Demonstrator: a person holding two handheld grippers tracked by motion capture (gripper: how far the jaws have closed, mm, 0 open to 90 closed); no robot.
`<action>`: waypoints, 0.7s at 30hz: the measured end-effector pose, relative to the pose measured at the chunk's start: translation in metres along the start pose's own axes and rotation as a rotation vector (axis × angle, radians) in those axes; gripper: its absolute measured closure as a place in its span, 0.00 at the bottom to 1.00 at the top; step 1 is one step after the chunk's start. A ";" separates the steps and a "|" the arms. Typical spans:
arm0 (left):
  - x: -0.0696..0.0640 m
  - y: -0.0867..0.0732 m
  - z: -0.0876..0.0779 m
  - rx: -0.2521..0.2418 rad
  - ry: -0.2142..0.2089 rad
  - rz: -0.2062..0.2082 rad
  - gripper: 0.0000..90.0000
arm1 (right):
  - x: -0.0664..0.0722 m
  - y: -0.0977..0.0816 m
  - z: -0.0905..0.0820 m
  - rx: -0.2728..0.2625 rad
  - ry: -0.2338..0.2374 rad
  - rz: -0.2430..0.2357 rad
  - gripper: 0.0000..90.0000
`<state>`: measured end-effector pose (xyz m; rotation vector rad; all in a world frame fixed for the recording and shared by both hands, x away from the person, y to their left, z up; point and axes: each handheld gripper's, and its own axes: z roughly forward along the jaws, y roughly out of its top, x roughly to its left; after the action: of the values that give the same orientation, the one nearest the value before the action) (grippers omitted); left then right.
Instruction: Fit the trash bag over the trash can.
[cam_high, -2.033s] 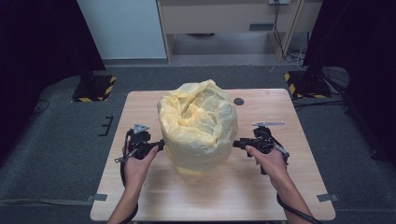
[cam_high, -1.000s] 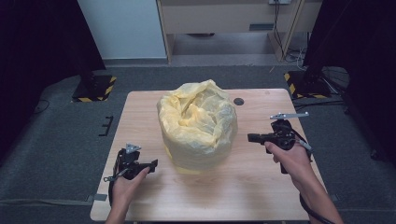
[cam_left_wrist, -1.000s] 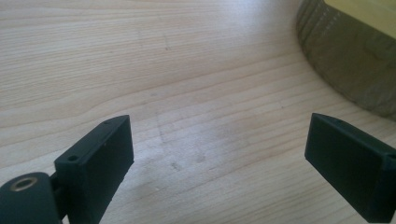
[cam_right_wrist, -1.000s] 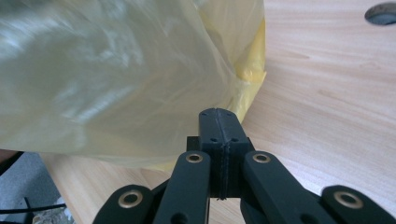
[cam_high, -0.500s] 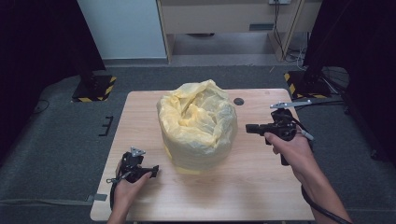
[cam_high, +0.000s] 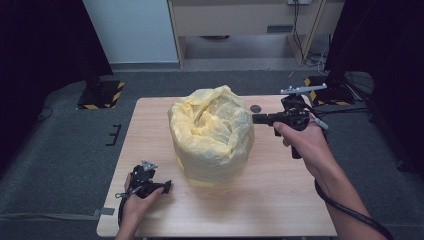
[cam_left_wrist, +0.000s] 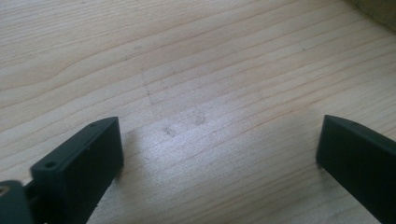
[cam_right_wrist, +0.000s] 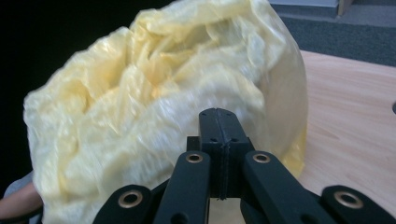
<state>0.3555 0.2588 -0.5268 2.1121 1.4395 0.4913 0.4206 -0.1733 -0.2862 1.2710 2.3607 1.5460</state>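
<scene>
Hovering with clenched, empty jaws, the right gripper (cam_high: 256, 118) pointed straight at the yellow bag's (cam_high: 210, 132) upper rim, far nearer than the left gripper (cam_high: 167, 186), released on the table (cam_high: 280, 200).

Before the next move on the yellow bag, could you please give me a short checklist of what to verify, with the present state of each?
1. Right hand-held gripper empty: ok, jaws shut on nothing, tips apart from the yellow bag.
2. Left hand-held gripper free: ok, jaws wide open over bare table, nothing between them.
3. Bag upright on the table: ok, it stands in the middle, mouth up.
4. Bag mouth open: ok, rim crumpled but open.
5. What is under the bag: cannot tell, the plastic covers it.
6. Small dark round thing clear of the right gripper's path: ok, it lies behind it.
</scene>
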 end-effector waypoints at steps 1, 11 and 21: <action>0.000 0.000 0.000 -0.002 0.000 0.001 0.00 | 0.002 0.004 0.002 0.001 0.000 -0.007 1.00; 0.001 0.000 0.000 -0.003 -0.010 0.015 0.00 | 0.022 0.037 0.030 0.010 0.040 -0.046 1.00; 0.002 -0.001 0.000 -0.007 -0.014 0.020 0.00 | 0.038 0.049 0.061 0.061 0.076 -0.081 1.00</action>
<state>0.3555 0.2608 -0.5273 2.1223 1.4078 0.4874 0.4525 -0.0949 -0.2642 1.1308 2.4904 1.5374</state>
